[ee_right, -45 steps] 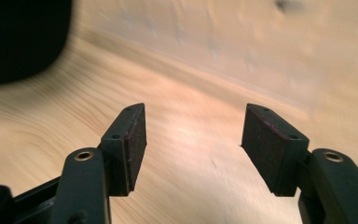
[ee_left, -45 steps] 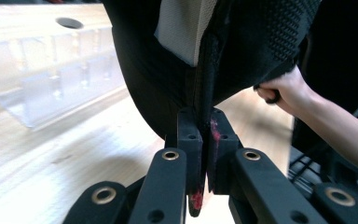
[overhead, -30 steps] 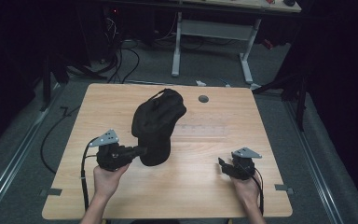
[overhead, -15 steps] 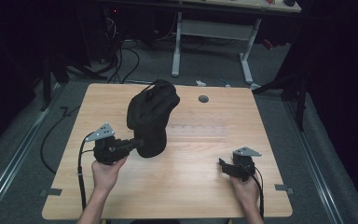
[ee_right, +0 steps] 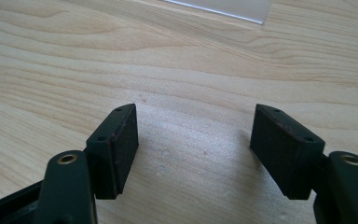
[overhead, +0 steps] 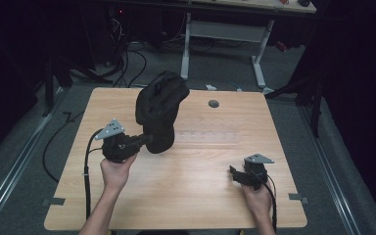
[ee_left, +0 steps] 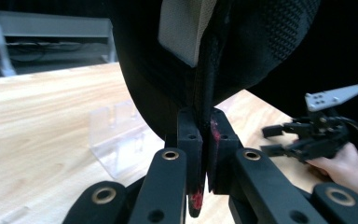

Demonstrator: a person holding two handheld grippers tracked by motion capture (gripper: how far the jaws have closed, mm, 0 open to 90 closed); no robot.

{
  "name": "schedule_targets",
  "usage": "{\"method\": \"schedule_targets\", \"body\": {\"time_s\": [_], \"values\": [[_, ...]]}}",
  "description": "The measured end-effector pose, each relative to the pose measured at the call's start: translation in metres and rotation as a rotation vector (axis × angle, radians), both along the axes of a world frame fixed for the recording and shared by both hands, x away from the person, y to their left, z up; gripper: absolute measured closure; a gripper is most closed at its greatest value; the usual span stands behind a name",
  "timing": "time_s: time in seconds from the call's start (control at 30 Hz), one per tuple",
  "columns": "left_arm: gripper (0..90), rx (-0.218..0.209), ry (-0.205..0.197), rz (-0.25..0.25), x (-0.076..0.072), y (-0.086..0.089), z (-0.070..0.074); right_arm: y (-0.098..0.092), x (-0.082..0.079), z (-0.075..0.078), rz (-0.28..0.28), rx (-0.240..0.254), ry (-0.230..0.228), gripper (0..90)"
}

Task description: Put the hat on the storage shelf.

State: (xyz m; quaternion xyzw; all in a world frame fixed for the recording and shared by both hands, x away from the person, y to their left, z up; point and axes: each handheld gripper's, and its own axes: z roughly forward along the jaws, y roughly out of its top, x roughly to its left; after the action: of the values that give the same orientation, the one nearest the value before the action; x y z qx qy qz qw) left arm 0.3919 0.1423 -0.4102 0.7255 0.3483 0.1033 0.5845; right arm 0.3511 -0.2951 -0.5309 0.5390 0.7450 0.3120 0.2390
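Observation:
A black fabric item (overhead: 159, 111), perhaps a cap, with mesh cloth and a tan inner label (ee_left: 182, 28), hangs upright over the wooden table (overhead: 200, 196), left of centre. My left gripper (overhead: 146, 141) is shut on its lower edge. In the left gripper view the jaws (ee_left: 204, 126) pinch a seam of the black item (ee_left: 261, 42). Near the table's front right, my right gripper (overhead: 235, 172) is open just above the bare wood, with nothing between its jaws (ee_right: 193, 140). It also appears at the right of the left gripper view (ee_left: 279, 137).
A clear plastic stand (overhead: 208, 136) lies flat at the table's middle, just beyond the black item (ee_left: 116, 135) (ee_right: 223, 7). A round cable hole (overhead: 213, 104) sits near the far edge. Cables (overhead: 127, 58) and a desk frame (overhead: 225, 34) stand on the floor beyond.
My left gripper has carried the black item a little to the left and farther from the person, raising it. The right gripper has hardly moved.

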Motion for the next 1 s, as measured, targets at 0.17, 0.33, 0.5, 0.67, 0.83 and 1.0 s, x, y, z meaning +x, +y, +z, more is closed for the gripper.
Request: {"method": "schedule_targets", "body": {"time_s": [0.17, 0.33, 0.5, 0.67, 0.83, 1.0], "values": [[86.1, -0.005, -0.001, 0.023, 0.010, 0.001, 0.006, 0.000, 0.000, 0.000, 0.001, 0.001, 0.001, 32.0], [86.1, 0.010, -0.014, 0.033, 0.017, -0.001, 0.011, 0.000, 0.000, 0.000, 0.003, 0.001, 0.001, 31.9], [86.1, 0.015, -0.013, 0.041, 0.025, -0.005, 0.011, 0.000, 0.000, 0.000, 0.003, 0.001, 0.000, 31.8], [86.1, 0.034, -0.023, 0.056, 0.032, -0.009, 0.010, 0.000, 0.000, 0.000, 0.003, 0.000, 0.000, 31.8], [86.1, 0.041, -0.010, 0.064, 0.038, -0.014, 0.006, 0.000, 0.000, 0.000, 0.003, 0.000, 0.000, 31.8], [86.0, 0.053, -0.007, 0.076, 0.043, -0.018, 0.002, 0.000, 0.000, 0.000, 0.003, 0.001, 0.001, 31.8]]}}
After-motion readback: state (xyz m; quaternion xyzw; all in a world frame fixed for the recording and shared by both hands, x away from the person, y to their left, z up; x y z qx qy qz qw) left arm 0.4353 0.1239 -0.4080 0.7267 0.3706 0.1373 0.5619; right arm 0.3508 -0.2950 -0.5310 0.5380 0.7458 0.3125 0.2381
